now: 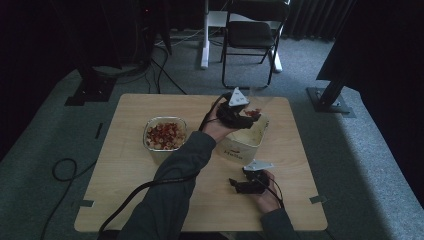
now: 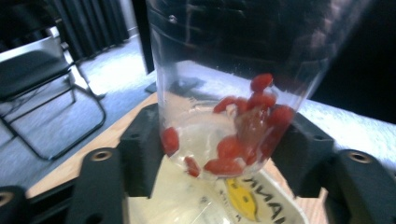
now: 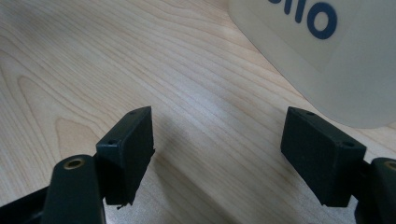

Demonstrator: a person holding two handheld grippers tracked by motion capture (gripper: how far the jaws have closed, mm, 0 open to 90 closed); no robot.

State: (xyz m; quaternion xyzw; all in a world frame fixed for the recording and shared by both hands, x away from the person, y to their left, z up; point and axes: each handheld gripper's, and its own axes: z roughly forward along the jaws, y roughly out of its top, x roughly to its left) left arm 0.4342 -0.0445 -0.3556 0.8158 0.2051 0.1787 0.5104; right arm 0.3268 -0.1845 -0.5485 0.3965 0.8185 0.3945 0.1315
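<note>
Left gripper view — cup [image 2: 224, 93] between left claw [image 2: 219, 154] jaws

Clear glossy plastic cup [image 2: 224, 70] with wet-looking red pieces [image 2: 243, 135]; pale matt cream tub [image 3: 322, 51]; light smooth wood-grain table [image 3: 140, 60]; matt black gripper pads [image 3: 128, 151].

Left claw [image 1: 248, 114] raised, seemingly clamped, right claw [image 3: 217, 149] gaping, low
</note>
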